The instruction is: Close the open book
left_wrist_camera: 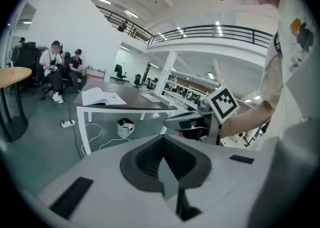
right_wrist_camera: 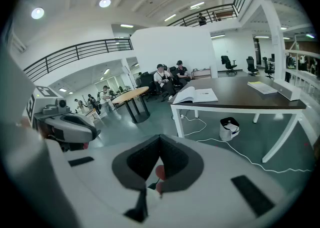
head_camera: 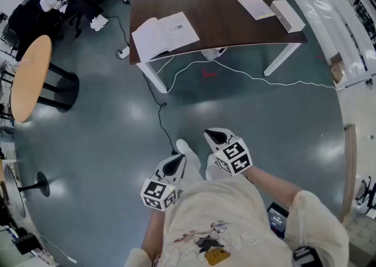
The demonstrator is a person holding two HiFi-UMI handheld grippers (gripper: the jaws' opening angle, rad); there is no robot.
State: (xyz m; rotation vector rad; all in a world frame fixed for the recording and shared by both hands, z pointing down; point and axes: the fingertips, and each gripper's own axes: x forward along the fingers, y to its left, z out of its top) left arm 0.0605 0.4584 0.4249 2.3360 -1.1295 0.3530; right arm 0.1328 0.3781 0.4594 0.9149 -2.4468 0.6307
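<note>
Left gripper point(head_camera: 174, 166) and right gripper point(head_camera: 217, 137), jaws closed on nothing, held near the body, well apart from the open book point(head_camera: 164, 34) on the table point(head_camera: 223, 7); approach apparently not yet begun.

Setting: a large open-plan office or shared workspace on two levels.

- A long dark desk point(head_camera: 223, 13) on white legs is standing on a glossy grey-green floor point(head_camera: 117, 142).
- An open book point(head_camera: 164, 34) and a yellow-edged booklet point(head_camera: 254, 4) are lying on the desk.
- A white cable point(head_camera: 264, 78) is trailing under it, a power strip point(head_camera: 122, 53) is lying by one leg, and a small bin point(right_wrist_camera: 230, 128) is sitting beneath.
- A round wooden table point(head_camera: 29, 78) is standing to one side.
- Two people point(right_wrist_camera: 169, 76) are sitting on dark chairs by a white wall.
- Swivel chairs point(right_wrist_camera: 228, 64) are standing farther back.
- A railed upper gallery point(left_wrist_camera: 215, 31) is running around the hall, and round ceiling lights point(right_wrist_camera: 104, 3) are glowing.
- More workstations are possibly lining the far side, but they are too small to confirm.
</note>
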